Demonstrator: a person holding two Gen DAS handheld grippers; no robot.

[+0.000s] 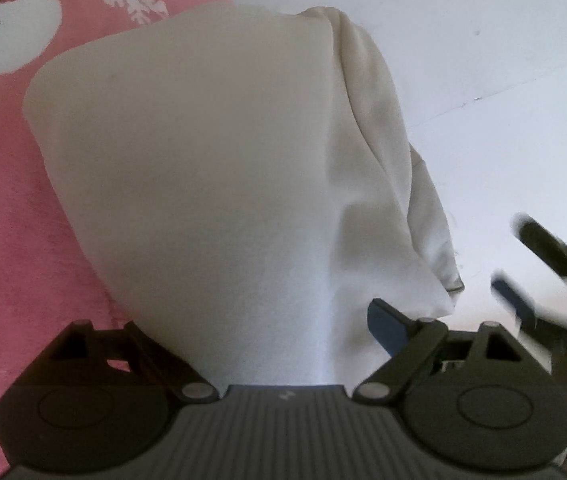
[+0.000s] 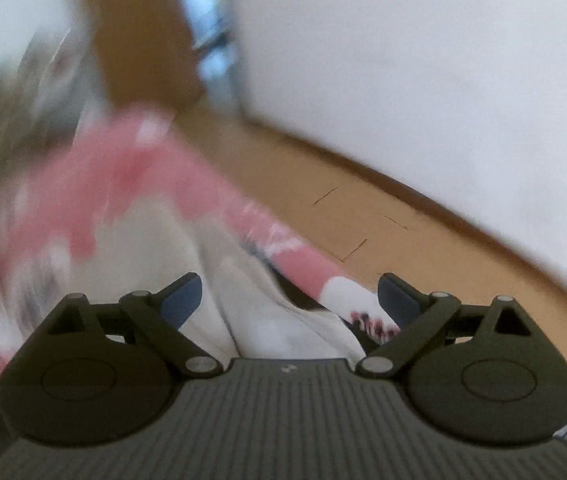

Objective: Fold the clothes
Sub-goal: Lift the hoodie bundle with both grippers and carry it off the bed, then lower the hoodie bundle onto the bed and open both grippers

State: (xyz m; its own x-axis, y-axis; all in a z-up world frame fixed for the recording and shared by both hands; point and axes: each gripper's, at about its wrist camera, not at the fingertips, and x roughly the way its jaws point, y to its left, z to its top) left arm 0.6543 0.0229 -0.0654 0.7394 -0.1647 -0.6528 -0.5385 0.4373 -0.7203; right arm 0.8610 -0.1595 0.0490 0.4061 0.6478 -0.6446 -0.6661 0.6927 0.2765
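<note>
Up close, the left gripper (image 1: pixel 267 320) has the white garment (image 1: pixel 219 168) filling the gap between its jaws. The right blue pad (image 1: pixel 387 326) shows at about 4 o'clock, but the left one is hidden under the cloth, so whether the jaws pinch it I cannot tell. The garment runs from the gripper toward 12 o'clock, folded over with creases along its 3 o'clock side. It lies partly on a pink floral sheet (image 1: pixel 11 208), from 8 to 11 o'clock, and partly on a white surface (image 1: pixel 483 80) at 2 o'clock. The right gripper (image 1: pixel 539 264) shows blurred at 4 o'clock.

The right wrist view is smeared. Its jaws stand apart, with white cloth and pink sheet between the pads (image 2: pixel 181 300), a wooden floor (image 2: pixel 323 200) and white wall (image 2: pixel 423 60) beyond.
</note>
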